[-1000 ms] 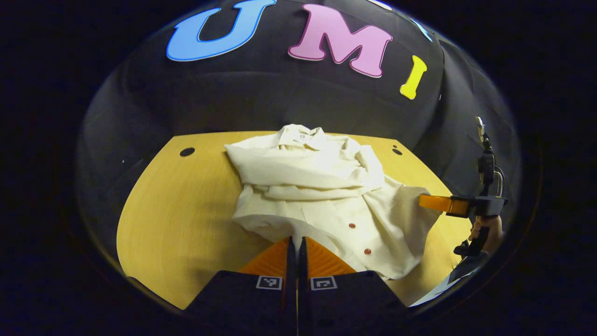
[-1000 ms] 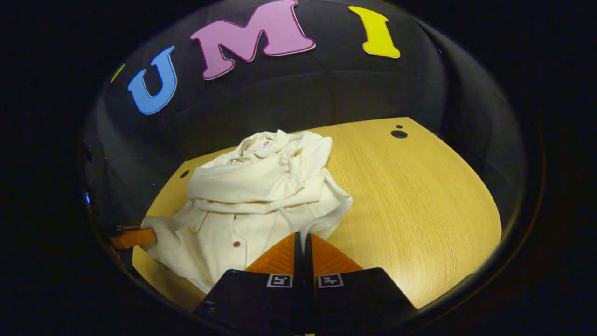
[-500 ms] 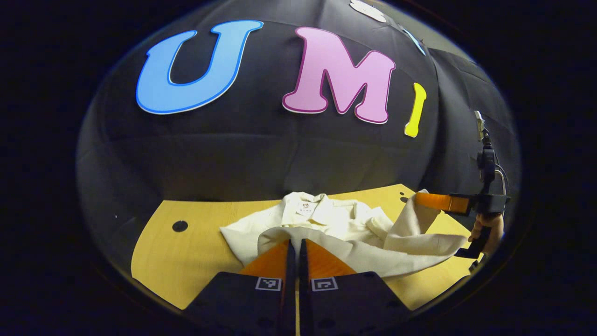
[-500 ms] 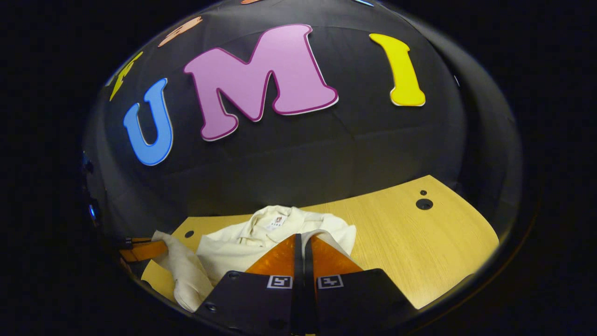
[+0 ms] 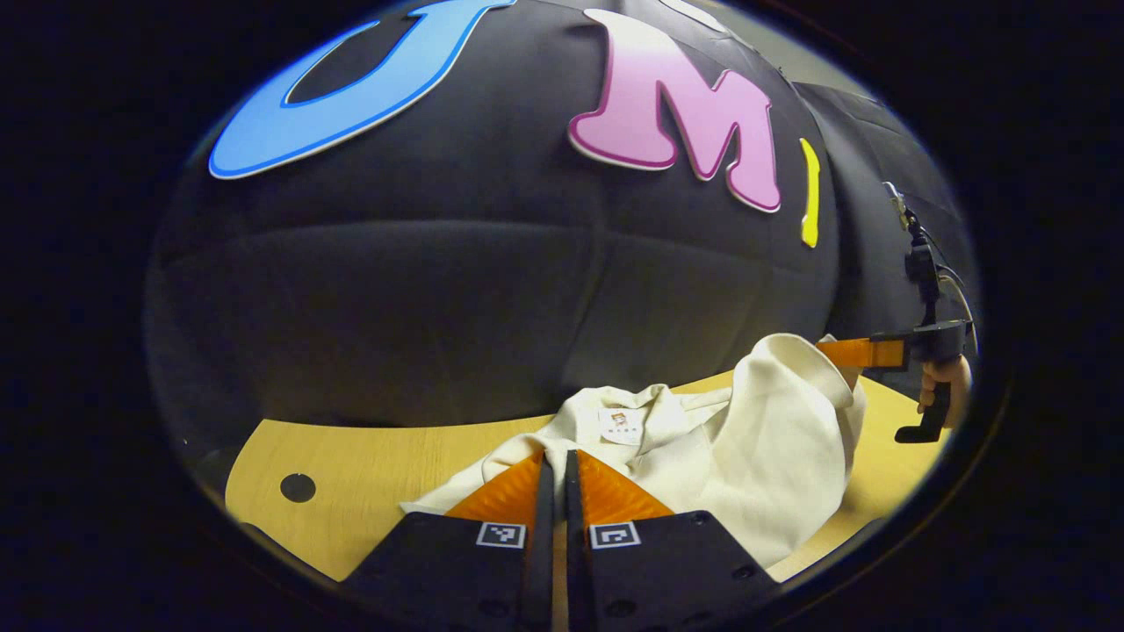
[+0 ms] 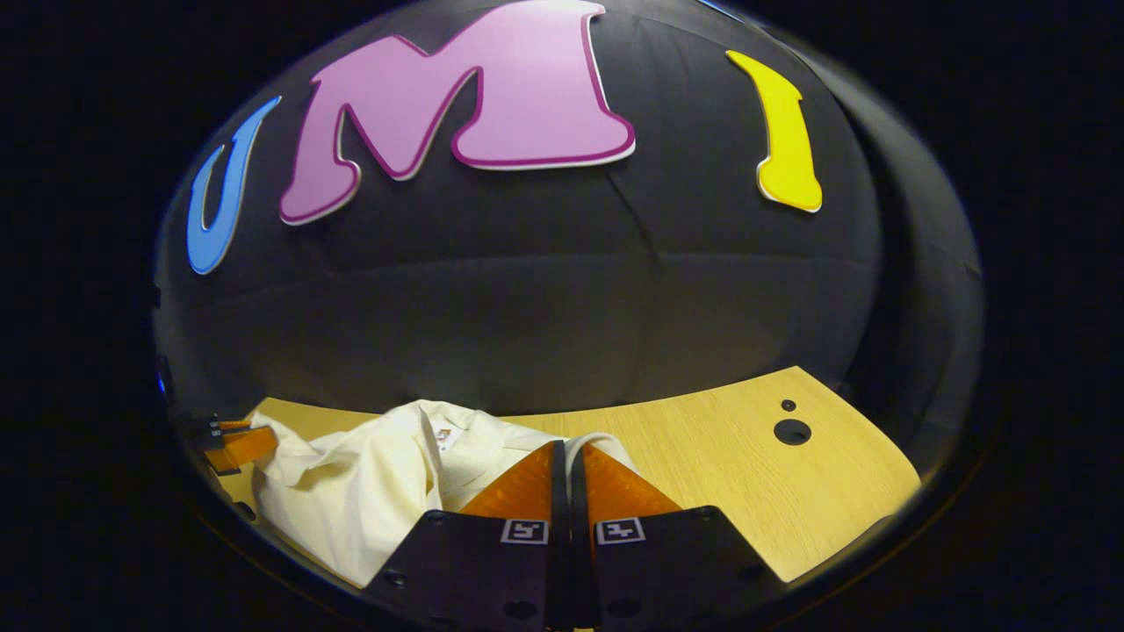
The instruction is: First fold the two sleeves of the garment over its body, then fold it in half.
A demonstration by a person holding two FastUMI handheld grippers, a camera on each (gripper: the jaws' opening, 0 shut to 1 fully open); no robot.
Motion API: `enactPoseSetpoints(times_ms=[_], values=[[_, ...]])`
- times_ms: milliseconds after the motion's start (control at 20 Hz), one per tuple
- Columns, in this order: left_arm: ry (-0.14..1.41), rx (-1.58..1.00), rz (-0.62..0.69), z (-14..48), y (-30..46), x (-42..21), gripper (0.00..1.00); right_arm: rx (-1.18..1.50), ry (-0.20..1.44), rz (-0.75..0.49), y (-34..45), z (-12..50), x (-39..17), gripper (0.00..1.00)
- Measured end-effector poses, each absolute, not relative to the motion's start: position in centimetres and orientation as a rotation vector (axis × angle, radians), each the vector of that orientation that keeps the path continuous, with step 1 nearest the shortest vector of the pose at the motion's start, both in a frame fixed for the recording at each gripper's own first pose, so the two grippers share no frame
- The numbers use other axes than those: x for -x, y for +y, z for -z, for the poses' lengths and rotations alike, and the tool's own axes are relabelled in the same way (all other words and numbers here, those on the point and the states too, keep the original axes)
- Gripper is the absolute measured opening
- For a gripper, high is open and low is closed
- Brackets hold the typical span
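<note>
Garment: the cream garment (image 5: 755,456) lies bunched on the far part of the wooden counter (image 5: 351,500), its collar with a small label turned up and facing near.
Left gripper: the left gripper (image 5: 555,461) has its fingers pressed together on an edge of the cloth, lifted above the counter.
Right gripper: the right gripper (image 6: 562,452) is closed in the same way on another edge of the garment.
Hand: in the left gripper view a hand (image 5: 944,377) holds the right gripper's handle at the right.
Counter: dark round holes (image 6: 792,431) show in its surface.
</note>
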State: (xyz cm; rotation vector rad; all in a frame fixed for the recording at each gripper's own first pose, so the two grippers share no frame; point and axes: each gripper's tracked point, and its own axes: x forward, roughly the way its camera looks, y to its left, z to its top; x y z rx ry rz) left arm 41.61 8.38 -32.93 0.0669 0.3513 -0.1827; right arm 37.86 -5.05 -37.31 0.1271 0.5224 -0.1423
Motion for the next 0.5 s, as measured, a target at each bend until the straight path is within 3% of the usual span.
enactPoseSetpoints(times_ms=[150, 250, 350, 400, 450, 500], values=[[0.345, -0.081, 0.061, 34.0, 10.8, -42.4, 0.18, -0.107, 0.532, 0.140, -5.1, 39.7, -39.9, 0.09], [0.342, -0.137, 0.001, 33.9, 12.1, -42.3, 0.42, -0.077, 0.523, 0.110, -4.6, 40.0, -40.2, 0.20], [0.325, -0.149, -0.041, 33.0, 12.7, -42.0, 0.86, -0.030, 0.536, 0.088, -4.4, 40.2, -39.4, 0.42], [0.310, -0.129, -0.060, 31.9, 12.5, -41.4, 0.97, -0.015, 0.540, 0.082, -4.2, 40.1, -38.9, 0.58], [0.291, -0.104, -0.078, 30.8, 12.2, -40.9, 0.95, -0.015, 0.523, 0.078, -4.1, 39.5, -38.5, 0.68], [0.267, -0.079, -0.094, 29.8, 11.9, -40.5, 0.96, -0.021, 0.496, 0.078, -3.8, 38.2, -38.4, 0.92]])
